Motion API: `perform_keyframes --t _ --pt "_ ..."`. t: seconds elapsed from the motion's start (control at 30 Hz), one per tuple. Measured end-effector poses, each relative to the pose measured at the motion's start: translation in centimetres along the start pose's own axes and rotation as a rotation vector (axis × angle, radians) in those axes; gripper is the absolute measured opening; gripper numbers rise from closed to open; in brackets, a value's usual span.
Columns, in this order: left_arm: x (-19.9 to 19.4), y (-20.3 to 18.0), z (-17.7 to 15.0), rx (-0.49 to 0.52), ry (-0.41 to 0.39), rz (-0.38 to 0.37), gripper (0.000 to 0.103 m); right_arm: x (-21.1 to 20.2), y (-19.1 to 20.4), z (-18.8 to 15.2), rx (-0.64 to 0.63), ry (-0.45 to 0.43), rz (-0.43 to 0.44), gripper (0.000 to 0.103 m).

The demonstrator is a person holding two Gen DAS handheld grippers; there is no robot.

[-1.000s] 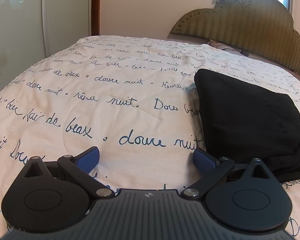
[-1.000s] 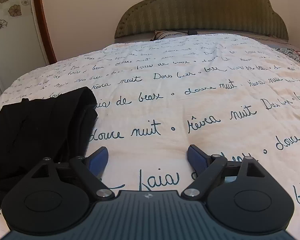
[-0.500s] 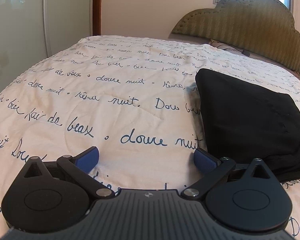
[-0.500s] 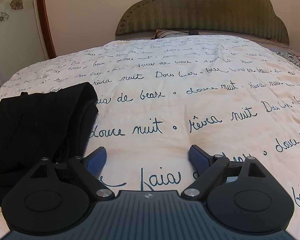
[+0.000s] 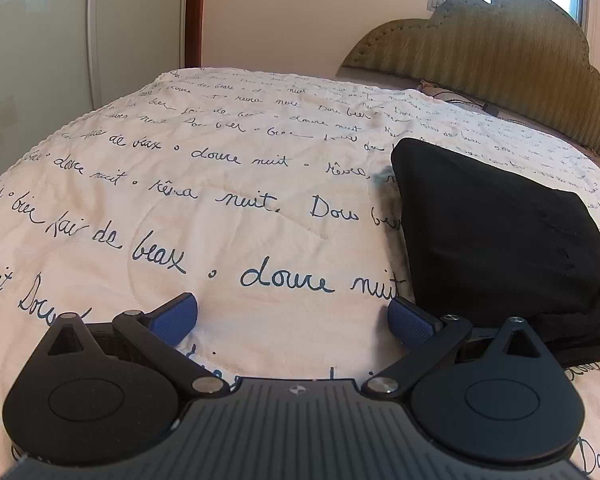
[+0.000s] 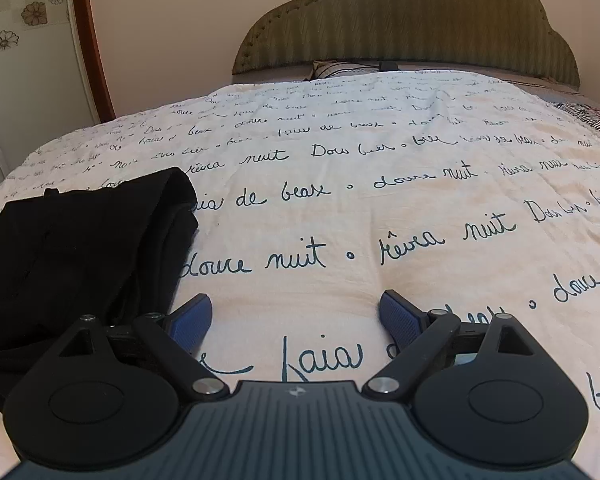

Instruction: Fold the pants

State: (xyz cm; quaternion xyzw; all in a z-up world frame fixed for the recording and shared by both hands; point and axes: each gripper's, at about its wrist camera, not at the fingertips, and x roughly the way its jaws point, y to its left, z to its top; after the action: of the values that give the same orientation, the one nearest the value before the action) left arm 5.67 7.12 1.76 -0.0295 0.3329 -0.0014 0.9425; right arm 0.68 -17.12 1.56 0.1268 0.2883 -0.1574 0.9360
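The black pants (image 5: 496, 240) lie folded into a compact stack on the white bedspread, at the right of the left wrist view and at the left of the right wrist view (image 6: 72, 252). My left gripper (image 5: 292, 318) is open and empty, low over the bedspread just left of the pants; its right fingertip (image 5: 410, 322) is near the stack's near left edge. My right gripper (image 6: 296, 318) is open and empty, just right of the pants, with its left fingertip (image 6: 190, 322) beside the stack.
The bedspread (image 5: 220, 208) with blue handwriting covers the bed. A padded olive headboard (image 6: 408, 20) stands at the far end with a pillow (image 6: 340, 68) below it. A wardrobe door (image 5: 32, 40) is at the left. A patterned blanket edge (image 6: 592, 120) is at the far right.
Both grippers have tilted or drawn back slightly, so the views shift a little. The pants have not moved and both grippers stay open.
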Motion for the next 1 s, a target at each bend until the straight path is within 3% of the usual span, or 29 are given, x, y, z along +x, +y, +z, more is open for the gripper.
perform_keyframes --t 0.23,0.3,0.4,0.57,0.8,1.0 --pt "-1.8 -0.6 0.0 0.019 -0.011 0.049 0.101 0.2 -0.3 0.2 0.019 -0.004 0.018 0.093" --pt "-3.7 -0.2 -0.3 -0.009 -0.036 0.064 0.101 0.2 -0.2 0.1 0.014 -0.004 0.014 0.093" --pt "-7.1 1.0 -0.9 -0.072 -0.077 0.027 0.102 0.2 -0.3 0.1 0.017 -0.004 0.016 0.093" --pt "-11.3 3.1 -2.0 -0.093 -0.108 0.051 0.103 0.1 -0.3 0.1 0.022 -0.008 0.02 0.093" --pt "-13.5 6.2 -2.9 -0.197 -0.114 0.089 0.102 0.1 -0.2 0.1 0.018 -0.006 0.017 0.093" --pt "-14.5 7.2 -2.7 -0.225 -0.13 0.104 0.102 0.0 -0.3 0.1 0.022 -0.007 0.021 0.093"
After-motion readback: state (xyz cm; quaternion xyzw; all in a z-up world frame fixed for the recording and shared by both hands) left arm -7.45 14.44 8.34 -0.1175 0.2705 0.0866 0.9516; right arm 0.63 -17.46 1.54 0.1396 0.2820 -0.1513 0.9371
